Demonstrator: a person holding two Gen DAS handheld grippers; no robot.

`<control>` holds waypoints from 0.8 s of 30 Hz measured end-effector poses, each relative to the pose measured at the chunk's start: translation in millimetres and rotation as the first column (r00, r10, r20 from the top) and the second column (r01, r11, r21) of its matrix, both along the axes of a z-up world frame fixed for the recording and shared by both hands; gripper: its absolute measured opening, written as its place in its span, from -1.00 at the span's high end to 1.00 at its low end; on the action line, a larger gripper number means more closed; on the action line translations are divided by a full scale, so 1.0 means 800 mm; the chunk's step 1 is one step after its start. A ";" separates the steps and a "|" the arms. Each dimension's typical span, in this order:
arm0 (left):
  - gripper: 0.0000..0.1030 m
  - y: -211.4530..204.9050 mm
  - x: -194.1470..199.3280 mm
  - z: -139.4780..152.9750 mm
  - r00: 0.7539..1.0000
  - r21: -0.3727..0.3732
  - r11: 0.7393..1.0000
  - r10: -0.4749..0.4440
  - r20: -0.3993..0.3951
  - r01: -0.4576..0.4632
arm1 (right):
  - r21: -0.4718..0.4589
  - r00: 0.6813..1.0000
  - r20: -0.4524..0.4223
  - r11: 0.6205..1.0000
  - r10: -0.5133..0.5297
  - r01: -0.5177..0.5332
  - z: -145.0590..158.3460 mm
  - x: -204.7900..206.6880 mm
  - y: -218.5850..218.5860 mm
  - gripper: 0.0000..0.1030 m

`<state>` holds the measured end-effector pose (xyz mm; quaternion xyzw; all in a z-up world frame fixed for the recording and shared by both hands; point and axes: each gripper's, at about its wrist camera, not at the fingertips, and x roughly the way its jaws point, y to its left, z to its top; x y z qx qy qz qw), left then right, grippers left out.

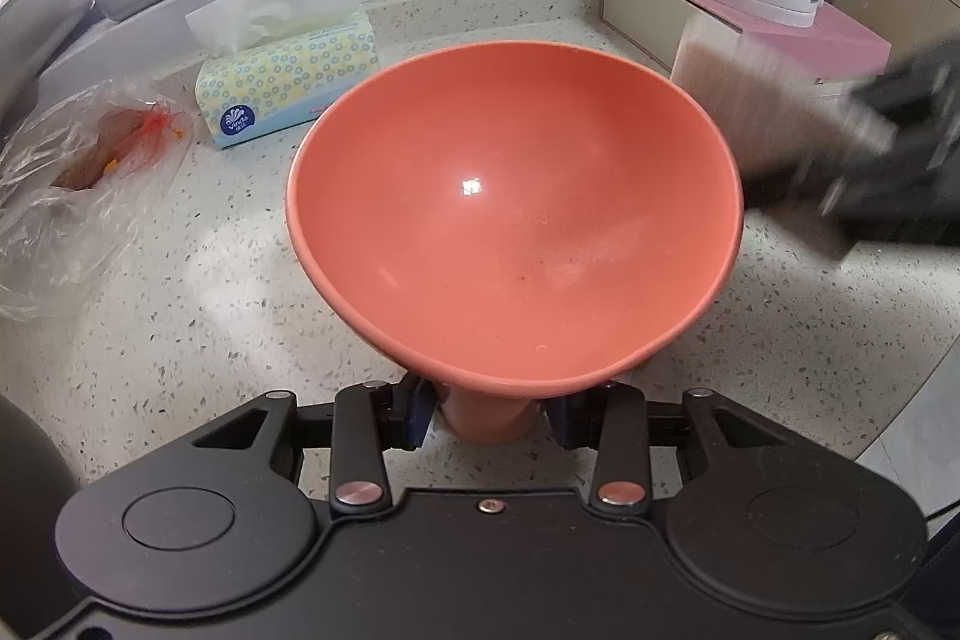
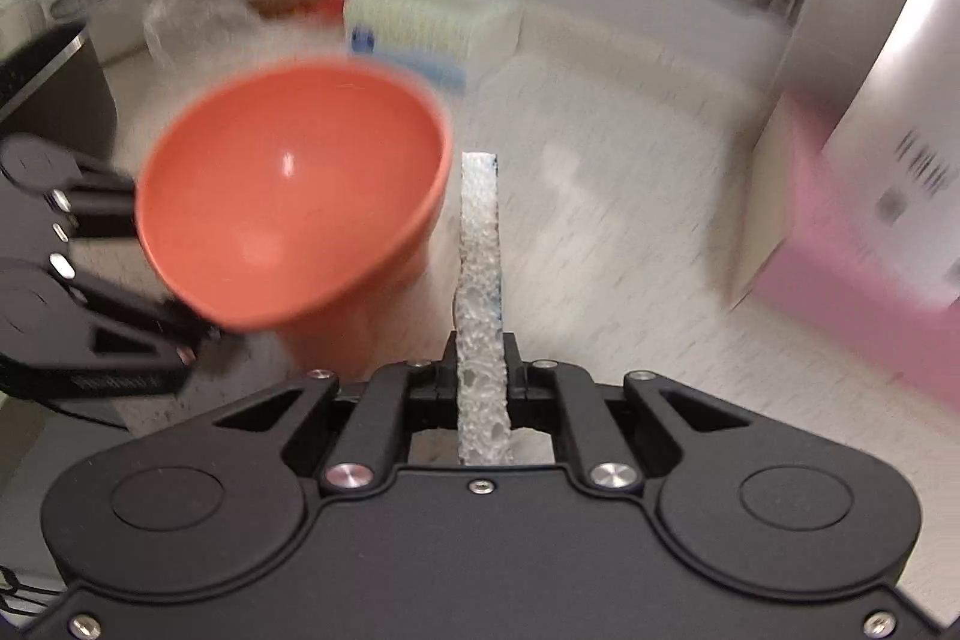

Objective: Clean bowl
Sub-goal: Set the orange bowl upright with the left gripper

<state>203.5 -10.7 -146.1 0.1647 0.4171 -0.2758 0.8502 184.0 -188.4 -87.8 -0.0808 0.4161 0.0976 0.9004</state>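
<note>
The left tool (image 1: 489, 415) is clamped on the foot of the orange bowl (image 1: 516, 220), held tilted above the speckled counter (image 1: 210, 280), mouth facing up and back toward that tool. Just beside it, the right tool (image 2: 483, 370) pinches a sponge (image 2: 480, 244) pointing lengthwise away.

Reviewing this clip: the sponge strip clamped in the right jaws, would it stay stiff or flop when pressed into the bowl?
The sponge stands nearly straight above the right gripper, so it seems stiff enough to hold shape unsupported. Its open pores suggest it is light and would compress or bend against the bowl. Its slight kink near the jaws hints it flexes under side load.
</note>
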 end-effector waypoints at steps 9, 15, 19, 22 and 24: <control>0.27 0.000 -0.004 0.000 1.000 0.000 1.000 0.003 0.018 -0.003 | 0.062 0.983 0.022 0.981 0.181 -0.182 0.066 0.026 0.048 0.80; 0.27 0.000 -0.005 0.000 1.000 -0.005 1.000 0.004 0.020 -0.004 | 0.147 0.963 -0.140 0.967 0.230 -0.210 0.028 0.085 0.081 0.80; 0.27 0.000 -0.004 0.001 1.000 -0.010 1.000 0.004 0.017 -0.004 | 0.085 0.952 -0.204 0.973 0.227 -0.214 0.005 0.101 0.096 0.78; 0.27 0.001 -0.004 0.001 1.000 -0.014 1.000 0.006 0.014 -0.006 | 0.119 0.954 -0.200 0.972 0.223 -0.202 0.011 0.094 0.087 0.77; 0.27 0.001 -0.003 0.001 1.000 -0.014 1.000 0.006 0.013 -0.006 | 0.145 0.956 -0.190 0.969 0.225 -0.200 0.019 0.087 0.078 0.74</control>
